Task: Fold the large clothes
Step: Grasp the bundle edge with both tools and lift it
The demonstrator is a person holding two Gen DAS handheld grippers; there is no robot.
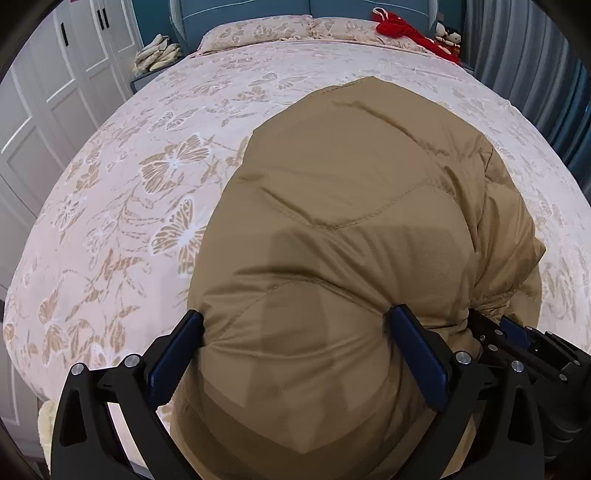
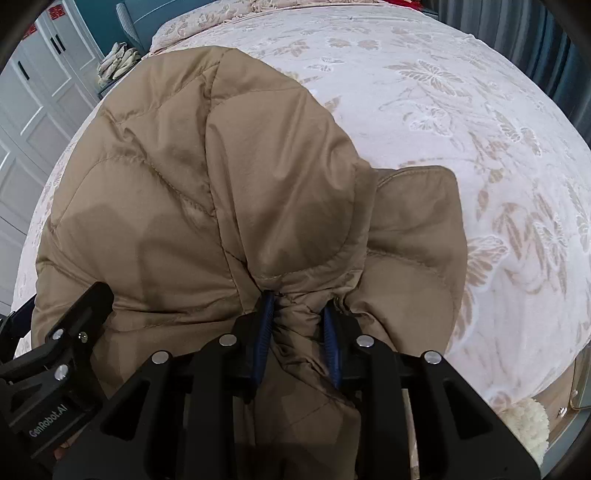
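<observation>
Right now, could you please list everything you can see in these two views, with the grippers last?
jacket: one, tan, quilted, lying folded on the bed, near edge between both grippers.
bedspread: one, pale pink with tan butterflies, covering the bed.
pillows: two, same print, at the headboard.
red cloth: one, red, far right corner of the bed by the pillows.
soft toy: one, white and dark, beside the red cloth.
folded cloths: one pile, cream, on the nightstand left of the bed.
wardrobe: one, white, left wall.
curtain: one, grey-blue, right side.
left gripper: black with blue pads, jaws wide, jacket between them.
right gripper: black with blue pads, pinching a bunch of jacket.
</observation>
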